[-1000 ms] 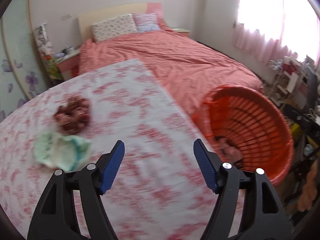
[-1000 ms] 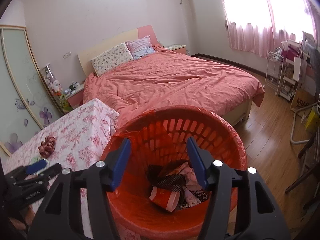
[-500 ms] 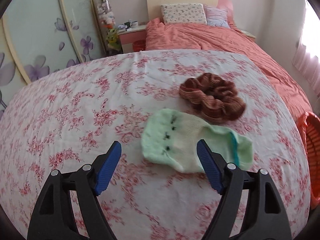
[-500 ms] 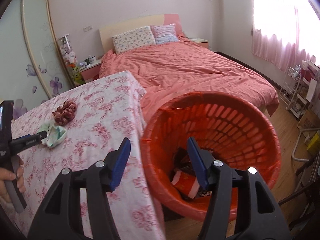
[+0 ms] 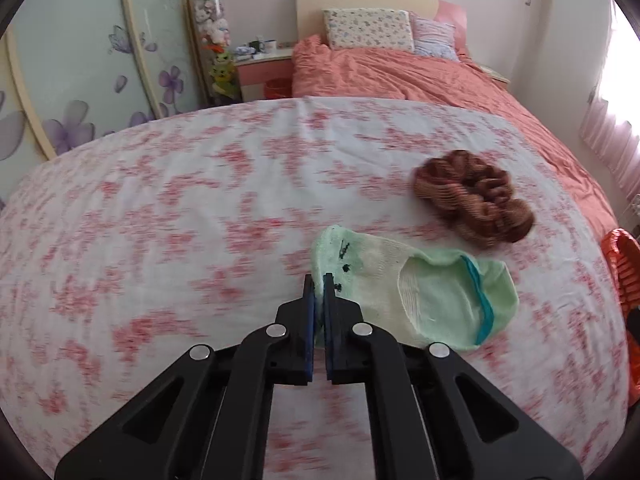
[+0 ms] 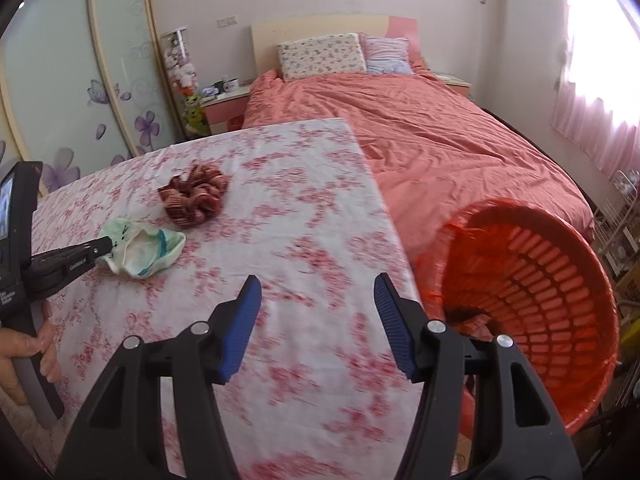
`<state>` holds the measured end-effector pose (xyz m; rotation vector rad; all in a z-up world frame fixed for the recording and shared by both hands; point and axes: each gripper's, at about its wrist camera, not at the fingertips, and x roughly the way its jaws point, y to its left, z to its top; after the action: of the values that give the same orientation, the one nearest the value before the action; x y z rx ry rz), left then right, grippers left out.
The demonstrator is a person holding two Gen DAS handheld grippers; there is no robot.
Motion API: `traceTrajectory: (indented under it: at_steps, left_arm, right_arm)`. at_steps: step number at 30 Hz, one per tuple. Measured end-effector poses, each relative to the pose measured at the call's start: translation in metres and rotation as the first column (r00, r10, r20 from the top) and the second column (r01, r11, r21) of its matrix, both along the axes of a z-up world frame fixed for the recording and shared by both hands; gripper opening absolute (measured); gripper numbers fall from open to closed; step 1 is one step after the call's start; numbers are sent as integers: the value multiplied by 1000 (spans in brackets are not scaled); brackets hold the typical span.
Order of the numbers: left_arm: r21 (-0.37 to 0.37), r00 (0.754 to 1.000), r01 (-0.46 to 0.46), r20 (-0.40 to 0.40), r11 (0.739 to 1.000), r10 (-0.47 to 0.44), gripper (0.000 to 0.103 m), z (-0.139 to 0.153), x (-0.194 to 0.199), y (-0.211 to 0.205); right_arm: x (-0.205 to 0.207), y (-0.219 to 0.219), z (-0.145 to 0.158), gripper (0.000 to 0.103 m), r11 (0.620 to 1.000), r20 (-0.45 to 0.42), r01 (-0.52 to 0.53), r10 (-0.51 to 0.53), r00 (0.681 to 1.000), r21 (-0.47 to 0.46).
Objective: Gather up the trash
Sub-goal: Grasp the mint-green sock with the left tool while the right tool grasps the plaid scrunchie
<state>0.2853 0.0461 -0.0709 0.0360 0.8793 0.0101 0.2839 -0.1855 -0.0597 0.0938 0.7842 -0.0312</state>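
A pale green sock (image 5: 420, 292) lies on the floral tablecloth (image 5: 200, 220). My left gripper (image 5: 319, 284) is shut on the sock's toe end; this also shows in the right wrist view, where the left gripper (image 6: 100, 250) pinches the sock (image 6: 148, 250). A brown striped scrunchie (image 5: 476, 196) lies just beyond the sock, also in the right wrist view (image 6: 194, 194). My right gripper (image 6: 318, 312) is open and empty above the table's right edge, beside the orange basket (image 6: 532, 292), which holds some trash.
A bed with a coral cover (image 6: 440, 132) stands behind the table. A nightstand (image 6: 224, 100) with cups and a wardrobe with flower panels (image 6: 80, 80) are at the back left. A wire rack (image 6: 624, 208) stands at the far right.
My left gripper has closed on the green sock's toe end. The right gripper has swung left from over the basket toward the table.
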Motion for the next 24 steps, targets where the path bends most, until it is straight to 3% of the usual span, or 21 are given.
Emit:
traceTrajectory:
  at_steps: [7,18,21,24]
  left_arm:
    - [31,989,-147,6,989,147,4,6,-9,75]
    - [-14,992,-123,-19,992,122,6,-2,-7,83]
    - [-41,993,-118,-26,992,117,11,-4,-4,86]
    - [-62,993,-119,-28,991,117,26,-4,-2,90]
  right_arm:
    - [47,52,-5,58,996,-18,-72,73,997,51]
    - [124,71,-10,54,990,-48,-3,10,999,143]
    - [139,76,-17,49,992,-88,4,7,996,122]
    - [147,82,-27,42,994,-126,-3,17,992,114]
